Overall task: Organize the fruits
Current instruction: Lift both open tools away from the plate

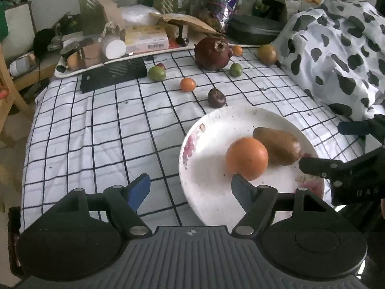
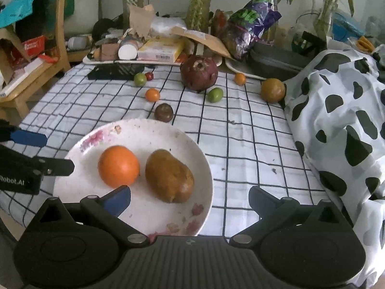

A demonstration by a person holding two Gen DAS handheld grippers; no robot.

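Left gripper (image 1: 190, 187): matte black body with a grey ribbed centre plate bearing a small round black-and-white mark, two round black side discs, black linkage arms joined by silver pins, and fingers (image 1: 139, 187) faced with blue pads. Right gripper (image 2: 190, 197): the same black build, silver pins and blue-padded fingers (image 2: 118, 200). In the right wrist view, white lettering "Robot.AI" shows on the left gripper's side
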